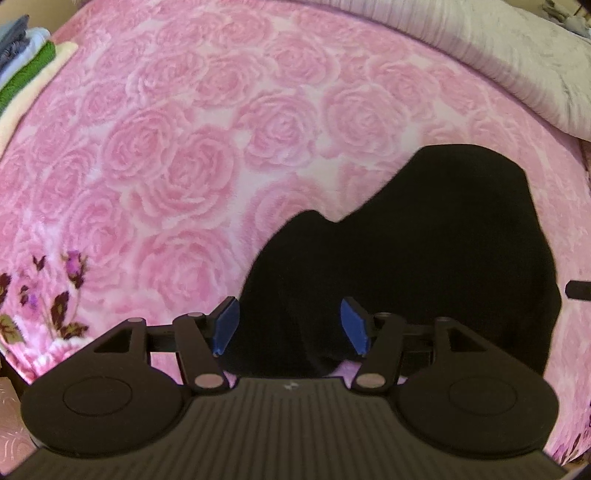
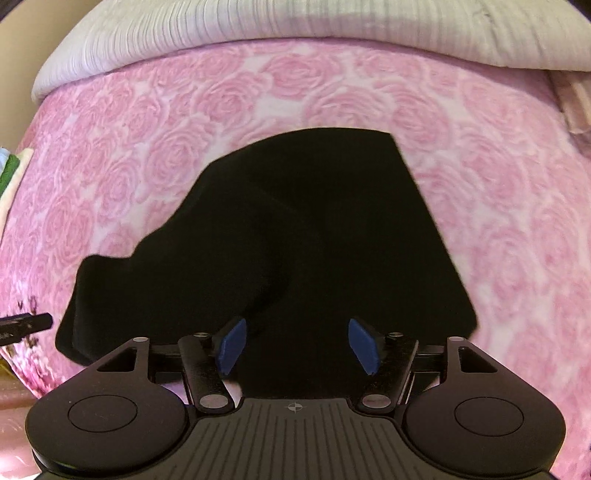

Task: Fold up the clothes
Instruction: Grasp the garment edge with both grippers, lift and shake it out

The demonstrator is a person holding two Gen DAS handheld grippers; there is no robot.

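I hold the left hand-held gripper point(image 1: 290, 325) with its blue pads point(image 1: 226, 325) spread wide and nothing between them; the right hand-held gripper point(image 2: 295, 345) is likewise wide apart and empty. Both hang low over the near edge of the black garment point(image 2: 314, 221), which lies partly folded on the pink rose-patterned bed cover point(image 1: 166, 166), with a narrower lobe reaching toward my left and a straighter edge on my right. I judge the step in hand to be taking hold of the near hem for the next fold. To do it well, I lower each hand-held gripper until one pad slides under the cloth edge and the other rests on top, then close on all layers at once, since the dark fabric hides where the layers part. I keep the two grasp points well apart and level so the fold line runs straight, and I avoid pinching the plush cover beneath. In pose, both hand-held grippers point forward across the bed toward the pale ribbed pillow point(image 2: 258, 29) at its far side, side by side, with the tip of each visible at the edge of the other's view. A stack of folded clothes point(image 1: 26, 70) sits at the far left, well apart from the garment.
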